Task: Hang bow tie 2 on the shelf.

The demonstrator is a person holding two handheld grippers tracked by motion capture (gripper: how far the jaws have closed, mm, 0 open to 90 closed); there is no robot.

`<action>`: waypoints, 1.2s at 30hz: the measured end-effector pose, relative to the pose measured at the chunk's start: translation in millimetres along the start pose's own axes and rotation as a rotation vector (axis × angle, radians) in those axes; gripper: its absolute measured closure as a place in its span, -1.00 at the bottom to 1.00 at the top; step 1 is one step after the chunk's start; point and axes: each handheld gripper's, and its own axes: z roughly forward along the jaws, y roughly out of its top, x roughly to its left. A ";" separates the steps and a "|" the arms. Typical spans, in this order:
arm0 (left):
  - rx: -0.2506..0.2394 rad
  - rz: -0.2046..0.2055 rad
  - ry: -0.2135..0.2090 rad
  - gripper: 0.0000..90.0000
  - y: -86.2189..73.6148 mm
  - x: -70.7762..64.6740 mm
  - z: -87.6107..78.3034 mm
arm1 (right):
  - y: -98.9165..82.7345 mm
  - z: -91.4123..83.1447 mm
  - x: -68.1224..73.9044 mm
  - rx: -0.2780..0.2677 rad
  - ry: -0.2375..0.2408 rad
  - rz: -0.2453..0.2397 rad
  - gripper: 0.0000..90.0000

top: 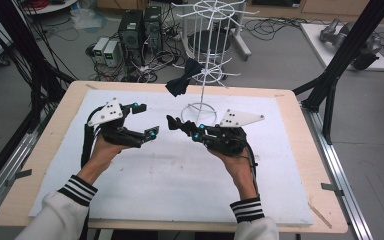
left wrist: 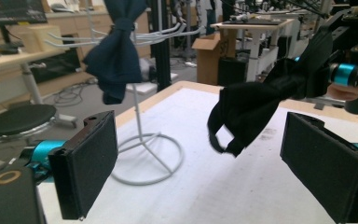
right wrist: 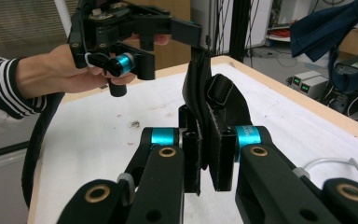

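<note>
A black bow tie (top: 176, 122) is pinched in my right gripper (top: 197, 132), which is shut on it just above the white mat (top: 180, 175). In the right gripper view the tie (right wrist: 216, 100) sticks up from between the closed pads (right wrist: 193, 158). My left gripper (top: 147, 119) is open a little to the left, its jaws facing the tie. From the left gripper view the tie (left wrist: 251, 109) hangs ahead of the two wide-apart pads (left wrist: 86, 163). A navy bow tie (top: 182, 79) hangs on a white wire rack (top: 200, 107).
The rack's ring base (left wrist: 144, 158) stands on the mat at the back centre of the table (top: 290, 107). Black frame struts (top: 340, 60) rise at the right. Computers and cables (top: 135, 35) lie on the floor beyond the far edge.
</note>
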 end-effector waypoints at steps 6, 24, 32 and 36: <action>-0.019 -0.005 0.038 -0.74 -13.0 4.3 -20.0 | 0.0 -4.5 -2.8 -0.017 -0.012 0.013 0.91; -0.042 -0.040 0.100 -0.74 -68.8 1.6 -70.4 | 3.2 -21.7 -12.0 -0.073 -0.069 0.050 0.90; -0.059 -0.046 0.123 -0.74 -80.9 -2.6 -82.5 | 7.8 -25.4 -15.3 -0.087 -0.080 0.059 0.90; -0.066 -0.044 0.135 -0.74 -84.8 -4.5 -86.3 | 11.6 -25.1 -16.6 -0.089 -0.080 0.051 0.90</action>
